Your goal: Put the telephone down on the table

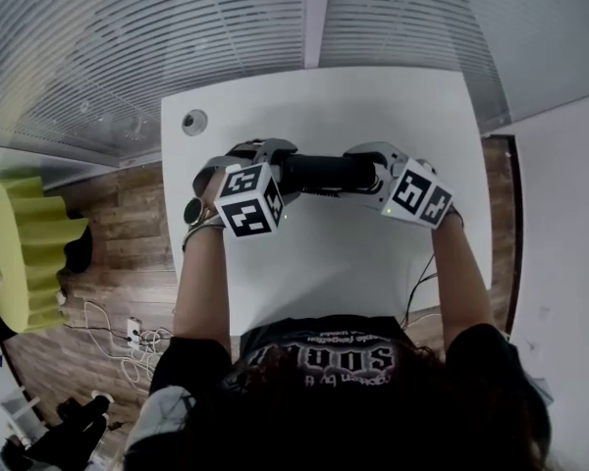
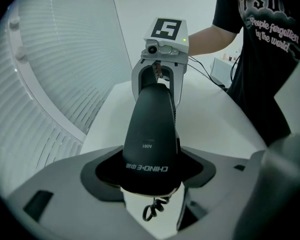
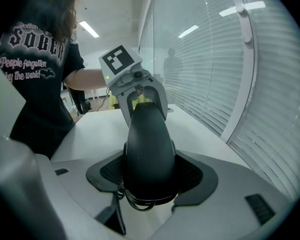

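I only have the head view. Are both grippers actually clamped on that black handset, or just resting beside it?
Observer: Clamped. The left gripper view shows its jaws pressed against one end of the handset, and the right gripper view shows the same at the other end.
Operator: Is a cord attached? I can't make one out from here.
Observer: Yes. A coiled cord hangs below the end that the left gripper holds.
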The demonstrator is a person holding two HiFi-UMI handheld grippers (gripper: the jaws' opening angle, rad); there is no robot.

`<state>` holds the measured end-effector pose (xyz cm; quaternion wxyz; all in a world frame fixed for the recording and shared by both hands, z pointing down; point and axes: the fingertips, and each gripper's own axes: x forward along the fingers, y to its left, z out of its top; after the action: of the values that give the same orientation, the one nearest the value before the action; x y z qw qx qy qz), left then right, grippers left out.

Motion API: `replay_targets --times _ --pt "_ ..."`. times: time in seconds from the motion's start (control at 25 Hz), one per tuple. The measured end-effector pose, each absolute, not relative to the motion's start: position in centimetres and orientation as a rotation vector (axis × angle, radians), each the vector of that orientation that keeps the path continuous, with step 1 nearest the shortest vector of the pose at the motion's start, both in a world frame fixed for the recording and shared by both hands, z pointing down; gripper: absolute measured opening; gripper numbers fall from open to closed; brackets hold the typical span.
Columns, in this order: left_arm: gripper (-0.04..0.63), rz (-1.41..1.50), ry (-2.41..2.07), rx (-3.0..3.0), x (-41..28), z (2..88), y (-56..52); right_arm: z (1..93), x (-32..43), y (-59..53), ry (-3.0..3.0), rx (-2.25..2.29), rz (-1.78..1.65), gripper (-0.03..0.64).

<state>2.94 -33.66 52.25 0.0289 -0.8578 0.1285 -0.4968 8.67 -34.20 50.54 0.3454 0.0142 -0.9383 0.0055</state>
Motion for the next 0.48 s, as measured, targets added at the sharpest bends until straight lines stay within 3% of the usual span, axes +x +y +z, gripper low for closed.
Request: replay_targets --times 0.48 --pt "0.301 -1.610 0.436 -2.655 2.6 56.1 -36.8 54.6 8.5 -37.6 -2.387 -0.023 0.034 0.284"
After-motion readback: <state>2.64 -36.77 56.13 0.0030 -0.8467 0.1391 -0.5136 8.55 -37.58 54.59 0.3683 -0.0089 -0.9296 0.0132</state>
